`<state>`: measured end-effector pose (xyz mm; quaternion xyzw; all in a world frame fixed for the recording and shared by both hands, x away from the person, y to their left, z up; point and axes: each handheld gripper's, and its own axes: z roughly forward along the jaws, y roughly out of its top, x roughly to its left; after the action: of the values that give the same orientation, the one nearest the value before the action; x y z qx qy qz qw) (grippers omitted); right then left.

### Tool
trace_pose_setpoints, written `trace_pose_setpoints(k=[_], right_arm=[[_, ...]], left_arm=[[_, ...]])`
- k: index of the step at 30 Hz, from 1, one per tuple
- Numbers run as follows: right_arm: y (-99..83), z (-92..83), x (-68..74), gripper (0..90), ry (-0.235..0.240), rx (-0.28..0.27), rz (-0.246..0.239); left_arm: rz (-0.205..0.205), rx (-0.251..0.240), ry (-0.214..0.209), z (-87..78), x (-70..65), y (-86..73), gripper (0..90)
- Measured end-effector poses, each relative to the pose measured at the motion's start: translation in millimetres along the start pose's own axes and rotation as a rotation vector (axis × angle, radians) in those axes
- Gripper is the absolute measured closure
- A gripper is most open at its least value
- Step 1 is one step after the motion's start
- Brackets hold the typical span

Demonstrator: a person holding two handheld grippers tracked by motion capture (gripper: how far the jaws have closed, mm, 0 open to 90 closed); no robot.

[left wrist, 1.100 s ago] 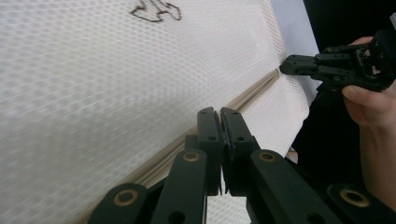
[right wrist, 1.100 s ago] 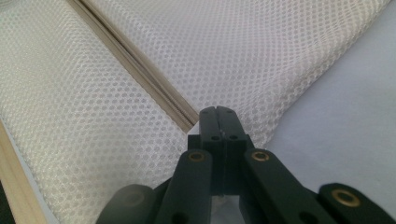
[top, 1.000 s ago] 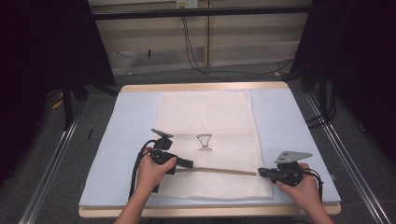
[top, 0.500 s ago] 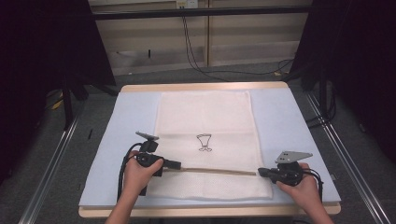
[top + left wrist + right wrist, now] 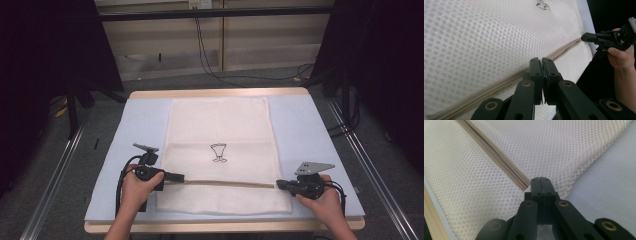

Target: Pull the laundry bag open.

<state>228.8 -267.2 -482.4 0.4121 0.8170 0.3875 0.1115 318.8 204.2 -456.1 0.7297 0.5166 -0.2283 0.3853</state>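
While the white mesh bag (image 5: 220,150) lies flat on the blue-covered table (image 5: 310,135), the left gripper (image 5: 179,177) has its jaws pinched together at the left end of the bag's tan zipper (image 5: 230,183), and the right gripper (image 5: 278,184) is clamped tight at the zipper's right end.

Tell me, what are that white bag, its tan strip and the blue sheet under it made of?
The white bag looks like synthetic mesh fabric: fine regular holes, a slight sheen. The tan strip seems to be a zipper, woven tape with fine ridges down the middle. The blue sheet looks like matte soft cloth or foam; hard to tell which.
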Motion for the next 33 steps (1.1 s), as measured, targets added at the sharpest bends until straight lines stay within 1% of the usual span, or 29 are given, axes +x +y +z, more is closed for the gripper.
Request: trace_pose_setpoints(k=[1, 2, 9, 16, 19, 20, 21, 22, 23, 25, 26, 28, 33], right_arm=[[0.0, 0.0, -0.1, 90.0, 0.0, 0.0, 0.0], [0.0, 0.0, 0.0, 90.0, 0.0, 0.0, 0.001], [-0.1, 0.0, 0.1, 90.0, -0.001, -0.001, 0.0], [0.1, 0.0, 0.2, 90.0, -0.001, 0.0, -0.001], [0.1, 0.0, 0.0, 90.0, 0.0, 0.0, 0.001], [0.0, 0.0, -0.2, 90.0, 0.001, -0.001, 0.001], [0.0, 0.0, -0.2, 90.0, 0.002, -0.001, 0.0], [0.0, -0.1, -0.1, 90.0, 0.001, 0.0, 0.0], [0.0, 0.0, 0.1, 90.0, 0.001, 0.001, 0.0], [0.1, 0.0, 0.0, 90.0, 0.0, 0.001, -0.002], [0.1, 0.0, 0.0, 90.0, 0.0, 0.0, -0.003], [0.1, 0.0, 0.0, 90.0, 0.001, 0.0, -0.003], [-0.1, -0.1, 0.0, 90.0, 0.002, -0.001, -0.005]], left_arm=[[-0.002, -0.004, 0.0, -1.7, 1.2, -0.8, 87.6], [0.005, -0.005, 0.003, -4.0, 3.3, -1.2, 87.6], [-0.029, -0.028, 0.005, -18.2, 11.8, -7.2, 87.5], [-0.034, -0.041, 0.012, -29.0, 21.7, -11.0, 87.5], [-0.055, -0.051, 0.017, -35.2, 27.5, -13.0, 87.5], [-0.068, -0.056, 0.015, -37.1, 29.3, -13.6, 87.5], [-0.061, -0.057, 0.012, -38.5, 31.8, -13.8, 87.5], [-0.071, -0.055, 0.007, -40.5, 33.8, -14.0, 87.5], [-0.067, -0.053, 0.004, -42.2, 36.4, -14.2, 87.5], [-0.084, -0.054, 0.009, -45.2, 39.7, -14.4, 87.5], [-0.073, -0.052, 0.009, -46.9, 42.6, -14.6, 87.5], [-0.082, -0.052, 0.008, -49.7, 45.9, -15.1, 87.5], [-0.098, -0.07, 0.026, -57.2, 51.4, -17.7, 87.5]])
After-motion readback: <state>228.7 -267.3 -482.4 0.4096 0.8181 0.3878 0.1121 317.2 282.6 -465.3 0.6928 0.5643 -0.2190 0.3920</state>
